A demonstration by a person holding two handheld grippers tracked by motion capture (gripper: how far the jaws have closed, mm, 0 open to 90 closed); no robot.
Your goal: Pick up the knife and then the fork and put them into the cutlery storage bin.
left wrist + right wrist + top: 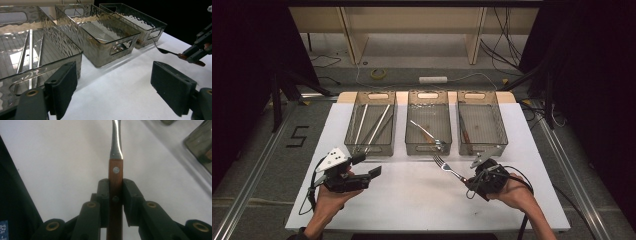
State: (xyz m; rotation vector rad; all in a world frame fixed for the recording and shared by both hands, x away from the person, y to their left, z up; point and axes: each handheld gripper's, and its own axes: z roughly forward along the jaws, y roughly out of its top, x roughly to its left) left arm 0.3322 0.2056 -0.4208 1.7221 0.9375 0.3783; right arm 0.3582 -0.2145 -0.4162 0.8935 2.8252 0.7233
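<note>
White table [412, 200] | right gripper [468, 181] clamps fork [447, 167] | wooden handle [115, 195] close-up

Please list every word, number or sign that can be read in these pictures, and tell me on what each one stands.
"5": a black angular figure marked on the grey floor, left of the white table.
Small white print on a blue patch at the lower left edge of the right gripper view: too small and blurred to read.
Nothing readable on the three clear bins, the fork or the grippers.
</note>
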